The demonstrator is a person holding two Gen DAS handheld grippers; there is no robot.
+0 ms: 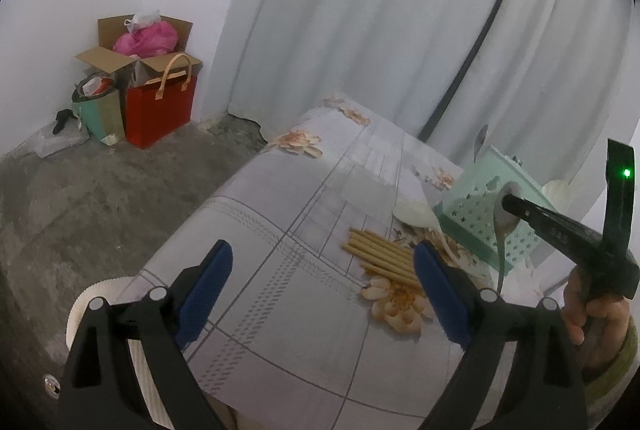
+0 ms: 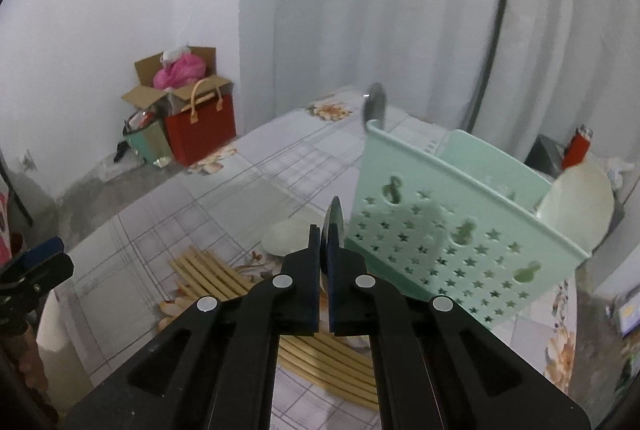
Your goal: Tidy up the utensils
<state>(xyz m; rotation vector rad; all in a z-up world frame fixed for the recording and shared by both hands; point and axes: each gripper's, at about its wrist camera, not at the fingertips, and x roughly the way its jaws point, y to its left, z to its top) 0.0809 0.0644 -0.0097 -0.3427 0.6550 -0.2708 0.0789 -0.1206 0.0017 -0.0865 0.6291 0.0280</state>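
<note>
Chopsticks lie on floral tablecloth near grey curtain.

The spoon shows only its bowl edge-on past the right gripper — its handle is hidden between the closed pads. The chopsticks run under that gripper's black frame. Inside the green basket, the utensil at the far corner is blurred — its kind cannot be told.

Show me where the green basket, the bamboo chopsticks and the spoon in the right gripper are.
green basket (image 2: pixel 460 250): right wrist view, on its star-holed front wall.
bamboo chopsticks (image 1: pixel 380 254): left wrist view, middle of the bundle.
spoon (image 1: pixel 505 220): left wrist view, on its bowl.
</note>
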